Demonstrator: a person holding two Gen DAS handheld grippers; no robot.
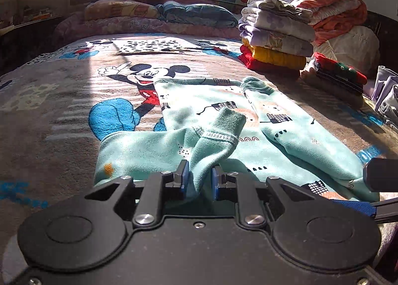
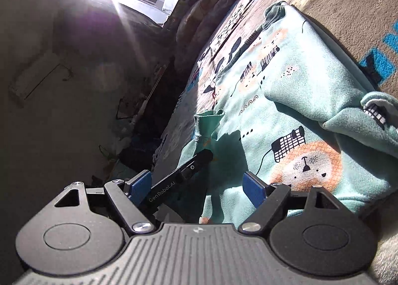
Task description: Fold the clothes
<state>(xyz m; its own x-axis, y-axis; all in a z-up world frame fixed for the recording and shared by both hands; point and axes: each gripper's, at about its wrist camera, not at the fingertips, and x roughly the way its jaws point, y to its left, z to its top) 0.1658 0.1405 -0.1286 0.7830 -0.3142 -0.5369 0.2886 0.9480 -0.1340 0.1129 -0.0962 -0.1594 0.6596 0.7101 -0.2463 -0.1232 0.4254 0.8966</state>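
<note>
A mint-green fleece top (image 1: 219, 111) with lion and grid prints lies spread on the bed. My left gripper (image 1: 199, 175) is shut on its left sleeve (image 1: 214, 140), whose cuff stands up folded over the body. The other sleeve (image 1: 298, 130) lies folded along the right side. In the right wrist view the same top (image 2: 286, 101) fills the right half, and my right gripper (image 2: 199, 183) hovers open over its near edge, nothing between its blue pads (image 2: 253, 190). The left gripper's black finger (image 2: 184, 175) shows there, holding the raised cuff (image 2: 206, 123).
The bed carries a brown cartoon-mouse blanket (image 1: 74, 101). A stack of folded clothes (image 1: 276, 33) and a smaller dark and red folded pile (image 1: 338, 73) stand at the back right, beside an orange quilt (image 1: 335, 9). Pillows (image 1: 159, 11) line the window side. The floor (image 2: 74, 111) lies left of the bed.
</note>
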